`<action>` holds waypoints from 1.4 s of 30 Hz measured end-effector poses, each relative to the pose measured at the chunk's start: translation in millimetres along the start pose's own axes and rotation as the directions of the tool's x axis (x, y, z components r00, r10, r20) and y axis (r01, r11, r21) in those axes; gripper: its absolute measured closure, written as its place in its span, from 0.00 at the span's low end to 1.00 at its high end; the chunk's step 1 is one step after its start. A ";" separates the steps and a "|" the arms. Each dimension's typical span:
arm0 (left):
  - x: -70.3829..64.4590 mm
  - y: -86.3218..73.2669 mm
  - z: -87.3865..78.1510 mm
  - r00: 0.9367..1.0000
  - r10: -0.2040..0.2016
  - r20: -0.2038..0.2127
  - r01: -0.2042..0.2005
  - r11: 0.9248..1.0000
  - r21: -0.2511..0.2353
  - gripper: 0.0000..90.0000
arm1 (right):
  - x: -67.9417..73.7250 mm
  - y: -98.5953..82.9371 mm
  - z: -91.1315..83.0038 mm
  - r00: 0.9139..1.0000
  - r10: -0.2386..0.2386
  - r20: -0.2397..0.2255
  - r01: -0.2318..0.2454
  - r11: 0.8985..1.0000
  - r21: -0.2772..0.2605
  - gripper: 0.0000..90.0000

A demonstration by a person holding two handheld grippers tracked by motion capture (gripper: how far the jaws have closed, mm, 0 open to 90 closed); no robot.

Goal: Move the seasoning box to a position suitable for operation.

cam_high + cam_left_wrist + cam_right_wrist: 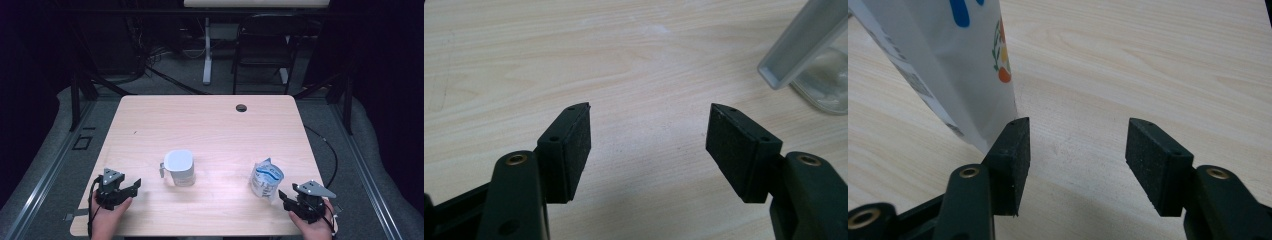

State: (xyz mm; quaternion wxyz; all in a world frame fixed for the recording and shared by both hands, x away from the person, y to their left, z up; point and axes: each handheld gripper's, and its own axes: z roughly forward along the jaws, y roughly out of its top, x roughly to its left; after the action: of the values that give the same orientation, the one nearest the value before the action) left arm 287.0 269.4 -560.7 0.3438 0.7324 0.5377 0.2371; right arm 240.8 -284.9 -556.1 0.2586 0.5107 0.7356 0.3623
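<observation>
A clear plastic jug (179,167) with a handle stands upright near the middle of the wooden table (210,125); its edge shows at the upper right of the left gripper view (811,55). A white and blue pouch (266,179) stands at the front right and rises at the upper left of the right gripper view (943,60). My left gripper (136,184) rests at the front left, open and empty (649,135). My right gripper (283,196) sits just right of the pouch, open, with its left jaw close to the pouch's bottom corner (1078,145).
A round cable hole (241,108) sits near the table's far edge. Beyond the table stand a black folding chair (263,45) and a white desk leg (207,50). A person's hands hold both grippers at the near edge.
</observation>
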 end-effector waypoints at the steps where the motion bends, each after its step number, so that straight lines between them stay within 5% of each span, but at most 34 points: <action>1: -1.0 0.4 -0.3 1.000 0.004 0.000 -0.004 1.000 -0.004 0.39 | 0.2 -0.2 0.6 1.000 -0.002 0.003 0.002 1.000 0.009 0.49; 10: -3.5 1.4 -8.6 1.000 -0.014 0.016 0.015 0.998 -0.055 0.38 | 3.2 -0.9 1.7 1.000 -0.002 0.010 0.002 1.000 0.027 0.56; 21: -14.5 2.4 -11.9 0.999 0.017 0.031 -0.015 0.998 -0.066 0.42 | 8.4 2.5 -1.6 1.000 -0.013 0.014 0.012 1.000 0.027 0.52; 29: -37.4 14.8 -12.5 0.991 0.063 0.120 -0.055 0.996 -0.071 0.44 | 3.9 0.6 -7.0 1.000 0.008 0.023 -0.009 1.000 0.017 0.51; 37: -60.4 30.1 12.2 0.984 0.146 0.104 -0.143 0.989 -0.031 0.49 | 0.8 -0.6 -8.3 1.000 0.027 0.014 -0.027 1.000 0.014 0.51; 42: -58.3 36.6 23.3 0.989 0.111 0.097 -0.109 0.994 -0.025 0.52 | 0.0 -1.1 -9.7 1.000 0.021 0.014 -0.022 1.000 0.020 0.51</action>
State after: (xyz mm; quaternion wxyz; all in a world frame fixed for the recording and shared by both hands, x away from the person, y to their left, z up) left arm 308.5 201.4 -546.8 0.3637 0.7683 0.4764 0.2247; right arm 232.8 -287.7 -551.1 0.2547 0.5237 0.7318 0.3539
